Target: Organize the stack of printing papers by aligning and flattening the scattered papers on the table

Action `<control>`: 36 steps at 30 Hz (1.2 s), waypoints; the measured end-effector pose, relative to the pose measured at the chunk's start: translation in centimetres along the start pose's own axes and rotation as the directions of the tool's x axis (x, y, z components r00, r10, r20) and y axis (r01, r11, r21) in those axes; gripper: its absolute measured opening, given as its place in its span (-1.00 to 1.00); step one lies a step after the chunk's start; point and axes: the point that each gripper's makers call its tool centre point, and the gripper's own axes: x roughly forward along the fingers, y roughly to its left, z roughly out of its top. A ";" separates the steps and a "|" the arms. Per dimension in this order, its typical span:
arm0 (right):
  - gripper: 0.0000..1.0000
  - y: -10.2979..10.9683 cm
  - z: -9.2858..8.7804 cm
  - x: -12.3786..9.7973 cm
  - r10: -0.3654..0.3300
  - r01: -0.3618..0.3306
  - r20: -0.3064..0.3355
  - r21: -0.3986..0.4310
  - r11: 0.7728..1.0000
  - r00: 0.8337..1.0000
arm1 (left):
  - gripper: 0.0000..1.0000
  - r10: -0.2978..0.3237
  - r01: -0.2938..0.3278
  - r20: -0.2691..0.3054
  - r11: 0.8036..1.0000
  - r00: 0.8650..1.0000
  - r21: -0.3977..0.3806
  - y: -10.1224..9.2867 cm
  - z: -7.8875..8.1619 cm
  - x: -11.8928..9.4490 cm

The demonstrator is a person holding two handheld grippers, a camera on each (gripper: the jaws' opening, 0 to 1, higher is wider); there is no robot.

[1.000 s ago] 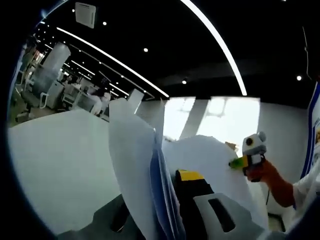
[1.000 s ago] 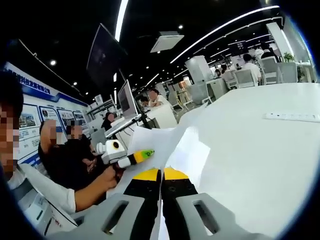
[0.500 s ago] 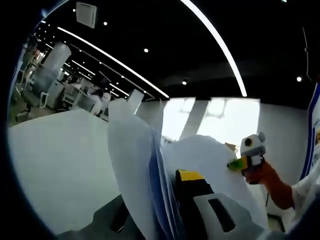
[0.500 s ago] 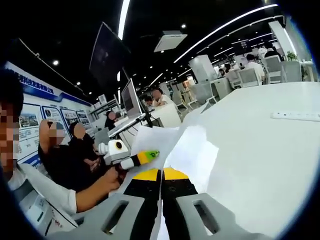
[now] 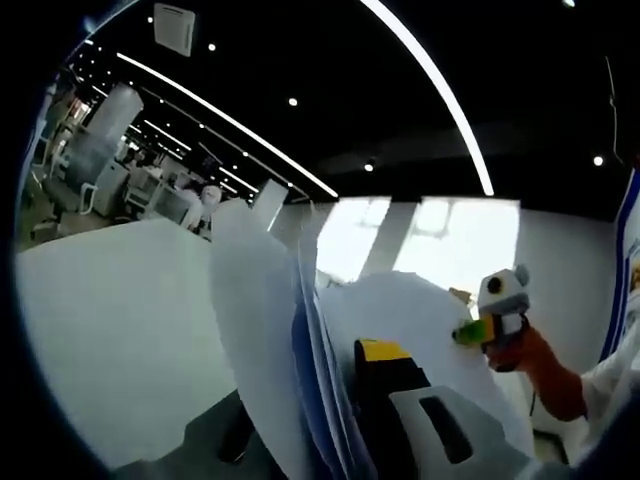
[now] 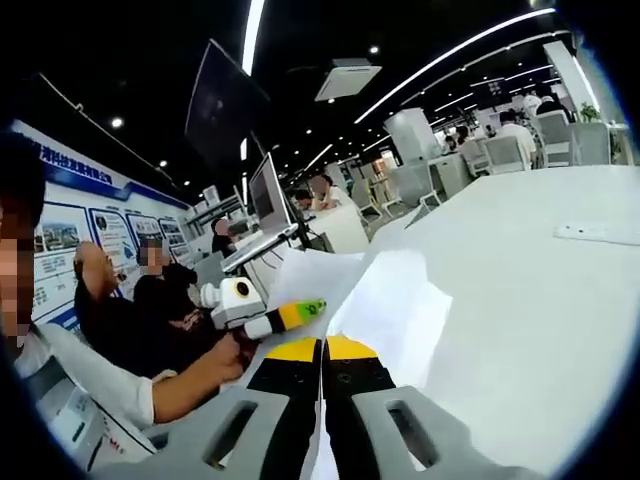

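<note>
Two tongs both clamp the papers (image 5: 262,330), which I see held upright off the white table (image 5: 110,320); my left gripper (image 5: 330,400) pinches the sheaf between its jaws, sheets fanning up just left of its yellow tip. My right gripper (image 6: 322,352) has its jaws pressed together on the papers' edge, sheets rising ahead of it; the other gripper sits just to its left
</note>
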 end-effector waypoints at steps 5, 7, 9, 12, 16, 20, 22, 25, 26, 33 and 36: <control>-1.00 0.3 -0.1 0.4 0.013 -0.014 -0.014 -0.012 1.000 1.000 | -0.69 -0.003 0.003 -0.001 1.000 1.000 -0.006 0.0 0.0 0.1; -1.00 0.4 -0.2 0.6 0.020 -0.021 -0.020 -0.018 1.000 1.000 | -0.69 -0.004 0.004 -0.001 1.000 1.000 -0.009 0.1 0.1 0.1; -1.00 0.4 -0.1 0.8 0.021 -0.021 -0.027 -0.028 0.999 0.999 | -0.68 -0.003 0.003 -0.001 1.000 1.000 -0.010 0.2 0.1 0.1; -1.00 0.5 0.0 1.1 0.029 -0.031 -0.031 -0.036 0.999 0.999 | -0.68 -0.004 0.004 -0.002 1.000 1.000 -0.013 0.2 0.1 0.1; -1.00 0.9 0.1 1.3 0.044 -0.045 -0.031 -0.058 0.997 0.999 | -0.68 -0.007 0.007 -0.001 1.000 1.000 -0.014 0.1 0.1 0.0; -1.00 0.9 -0.1 1.6 0.045 -0.048 -0.037 -0.066 0.997 0.998 | -0.68 -0.008 0.008 0.001 1.000 1.000 -0.015 0.1 0.1 0.0; -1.00 0.9 -0.2 1.6 0.045 -0.048 -0.037 -0.065 0.997 0.998 | -0.68 -0.006 0.006 0.000 1.000 1.000 -0.016 0.1 0.1 0.0; -1.00 0.9 -0.3 1.6 0.044 -0.047 -0.035 -0.062 0.997 0.998 | -0.68 -0.006 0.006 -0.003 1.000 1.000 -0.012 0.1 0.0 0.0; -1.00 1.0 -0.5 1.5 0.043 -0.045 -0.035 -0.062 0.997 0.998 | -0.68 -0.005 0.005 -0.005 1.000 1.000 -0.011 0.1 0.0 0.0; -1.00 1.0 -0.9 1.4 0.043 -0.045 -0.040 -0.057 0.997 0.998 | -0.68 -0.003 0.003 -0.004 1.000 1.000 -0.009 -0.2 -0.1 0.0; -1.00 0.8 -0.7 1.3 0.045 -0.047 -0.037 -0.056 0.997 0.998 | -0.68 -0.002 0.002 -0.005 1.000 1.000 -0.008 -0.2 -0.2 0.1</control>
